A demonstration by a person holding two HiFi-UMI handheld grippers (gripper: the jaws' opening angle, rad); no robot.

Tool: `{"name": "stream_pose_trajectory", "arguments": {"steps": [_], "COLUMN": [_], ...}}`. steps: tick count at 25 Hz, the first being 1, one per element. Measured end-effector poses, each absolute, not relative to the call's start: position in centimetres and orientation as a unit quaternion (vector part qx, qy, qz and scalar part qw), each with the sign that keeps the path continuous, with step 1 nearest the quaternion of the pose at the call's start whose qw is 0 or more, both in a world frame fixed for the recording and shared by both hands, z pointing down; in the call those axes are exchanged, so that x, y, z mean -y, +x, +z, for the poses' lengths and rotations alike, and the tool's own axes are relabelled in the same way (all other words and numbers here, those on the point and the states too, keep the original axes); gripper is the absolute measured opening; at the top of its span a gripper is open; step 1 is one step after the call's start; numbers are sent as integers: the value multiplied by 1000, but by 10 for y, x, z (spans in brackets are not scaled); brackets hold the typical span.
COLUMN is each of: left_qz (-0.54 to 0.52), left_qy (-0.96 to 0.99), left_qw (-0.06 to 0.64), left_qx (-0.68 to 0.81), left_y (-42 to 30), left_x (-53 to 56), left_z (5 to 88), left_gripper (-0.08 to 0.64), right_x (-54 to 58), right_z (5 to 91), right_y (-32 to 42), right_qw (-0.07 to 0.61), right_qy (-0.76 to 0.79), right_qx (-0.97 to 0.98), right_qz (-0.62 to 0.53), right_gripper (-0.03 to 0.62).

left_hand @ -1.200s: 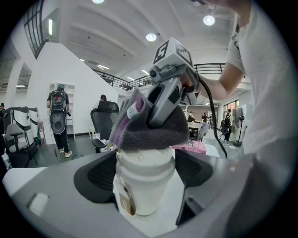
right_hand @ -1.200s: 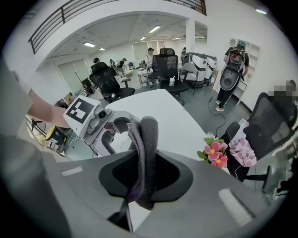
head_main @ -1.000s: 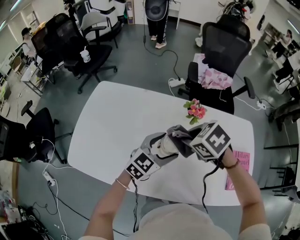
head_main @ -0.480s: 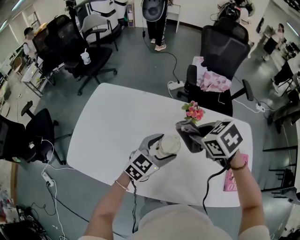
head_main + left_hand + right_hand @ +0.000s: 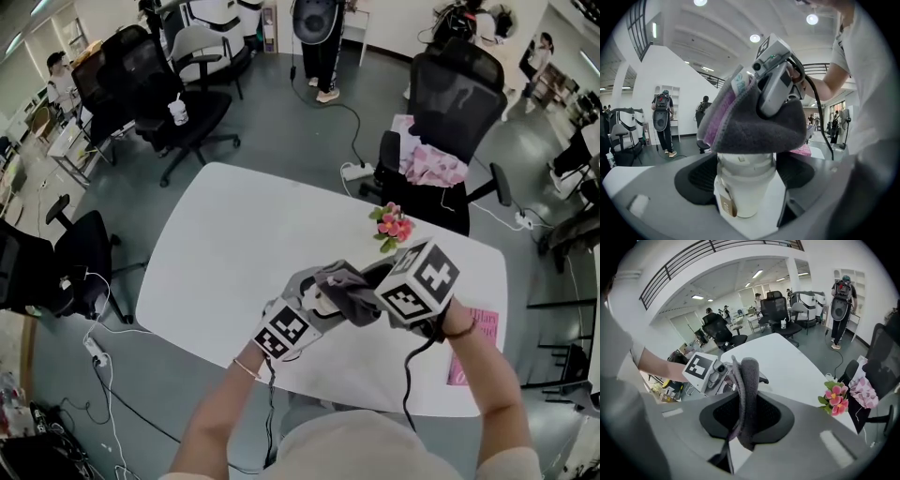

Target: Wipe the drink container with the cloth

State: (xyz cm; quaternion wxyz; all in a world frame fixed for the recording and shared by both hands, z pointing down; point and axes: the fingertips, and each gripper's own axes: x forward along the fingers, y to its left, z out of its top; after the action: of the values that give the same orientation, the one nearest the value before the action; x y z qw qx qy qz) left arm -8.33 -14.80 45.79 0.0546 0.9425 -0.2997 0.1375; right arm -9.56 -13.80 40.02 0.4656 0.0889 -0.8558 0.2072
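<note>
A white lidded drink cup (image 5: 743,187) with a small brown tag stands upright between the jaws of my left gripper (image 5: 745,176), which is shut on its body. A dark grey cloth (image 5: 757,126) with a pink edge lies over the cup's lid. My right gripper (image 5: 745,411) is shut on that cloth (image 5: 746,394) and presses it onto the cup from above. In the head view both grippers meet over the table's near edge: the left gripper (image 5: 317,298) from the left, the right gripper (image 5: 367,286) from the right, with the cloth (image 5: 347,291) hiding most of the cup.
The white table (image 5: 234,244) carries a small bunch of pink flowers (image 5: 392,225) at its far right and a pink booklet (image 5: 473,342) at its right edge. Black office chairs (image 5: 450,103) stand round it, and people stand farther back.
Half a second ago the cloth was held off to the right and the cup's lid was bare. My right gripper has since swung back left and laid the cloth over the lid.
</note>
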Motion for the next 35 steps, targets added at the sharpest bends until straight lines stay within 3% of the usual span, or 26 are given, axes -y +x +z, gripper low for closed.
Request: {"name": "stream_pose_trajectory", "arguments": {"steps": [14, 35], "left_qz": [136, 139], "left_qy": [943, 942], "left_qw": [53, 54], "left_qx": [299, 301], "left_y": [-85, -85], "left_x": [147, 149], "left_z": [457, 458], "left_gripper": [391, 390], "right_x": [160, 193], "right_z": [417, 402], "right_y": [-83, -14], "right_qw": [487, 386], "right_qy": [135, 248], "right_qx": [837, 849], "right_qz": [210, 262], "right_gripper": [72, 72]}}
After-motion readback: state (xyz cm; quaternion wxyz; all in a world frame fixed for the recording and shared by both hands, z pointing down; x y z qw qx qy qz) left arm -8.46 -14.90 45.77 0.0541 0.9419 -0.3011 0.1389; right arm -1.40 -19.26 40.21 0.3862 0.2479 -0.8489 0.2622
